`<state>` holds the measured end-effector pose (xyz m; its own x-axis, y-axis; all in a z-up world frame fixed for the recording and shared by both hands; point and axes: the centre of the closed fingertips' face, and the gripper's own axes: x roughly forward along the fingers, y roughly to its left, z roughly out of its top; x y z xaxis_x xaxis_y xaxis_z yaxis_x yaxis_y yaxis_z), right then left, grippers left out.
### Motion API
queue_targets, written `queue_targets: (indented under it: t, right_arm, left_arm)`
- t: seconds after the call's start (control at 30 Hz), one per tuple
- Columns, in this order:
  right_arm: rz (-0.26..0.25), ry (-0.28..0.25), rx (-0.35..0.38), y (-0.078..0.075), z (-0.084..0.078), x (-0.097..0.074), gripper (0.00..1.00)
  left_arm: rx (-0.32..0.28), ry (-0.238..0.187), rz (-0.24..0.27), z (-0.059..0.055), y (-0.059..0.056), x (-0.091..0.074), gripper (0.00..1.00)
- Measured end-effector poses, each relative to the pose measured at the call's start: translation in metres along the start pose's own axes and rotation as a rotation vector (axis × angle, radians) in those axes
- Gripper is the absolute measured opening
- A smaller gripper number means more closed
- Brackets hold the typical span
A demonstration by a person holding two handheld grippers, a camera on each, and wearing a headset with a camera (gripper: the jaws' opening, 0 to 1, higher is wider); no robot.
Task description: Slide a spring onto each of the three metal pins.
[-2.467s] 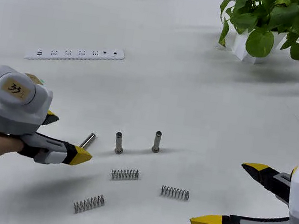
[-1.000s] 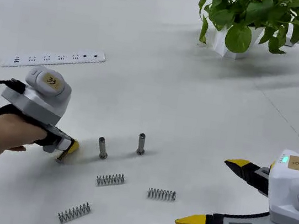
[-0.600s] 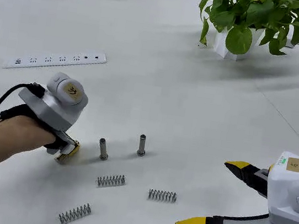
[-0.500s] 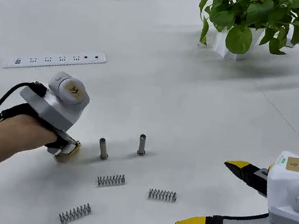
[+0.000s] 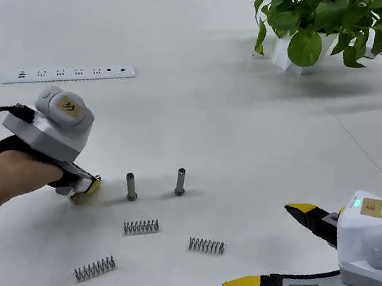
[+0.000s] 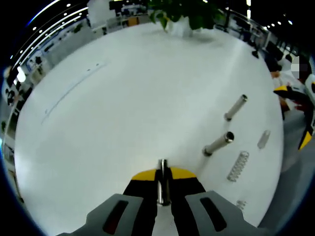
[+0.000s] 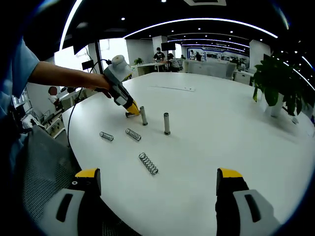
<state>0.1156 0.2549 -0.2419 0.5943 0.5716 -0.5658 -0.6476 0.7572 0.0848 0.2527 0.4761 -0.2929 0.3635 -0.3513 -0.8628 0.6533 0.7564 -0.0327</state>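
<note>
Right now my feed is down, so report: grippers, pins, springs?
Left gripper shut on one pin. Right gripper open, apart. Two pins upright, three springs loose on table, none fitted. Nothing in the way.

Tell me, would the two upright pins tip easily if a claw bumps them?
Probably: the nearer pin and farther pin stand tall and thin on small bases, so a side nudge likely topples them. Fallen, their round shafts may roll on the smooth table.

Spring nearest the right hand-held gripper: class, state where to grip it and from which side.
Probably mid-length, from above, jaws across the coils: the spring lies flat on the table, and that leaves both ends free.
</note>
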Motion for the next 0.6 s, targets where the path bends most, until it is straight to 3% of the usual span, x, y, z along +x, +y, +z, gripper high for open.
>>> queue_targets:
  t: [0.23,0.6]
  right_arm:
    - [0.004,0.013,-0.012,0.001,-0.002,0.001,0.99]
    - [0.012,0.019,-0.020,0.004,-0.004,0.002,0.99]
  left_arm:
    - [-0.029,-0.065,-0.007,0.004,-0.003,-0.013,0.08]
    - [-0.040,-0.131,-0.006,0.000,-0.007,-0.032,0.08]
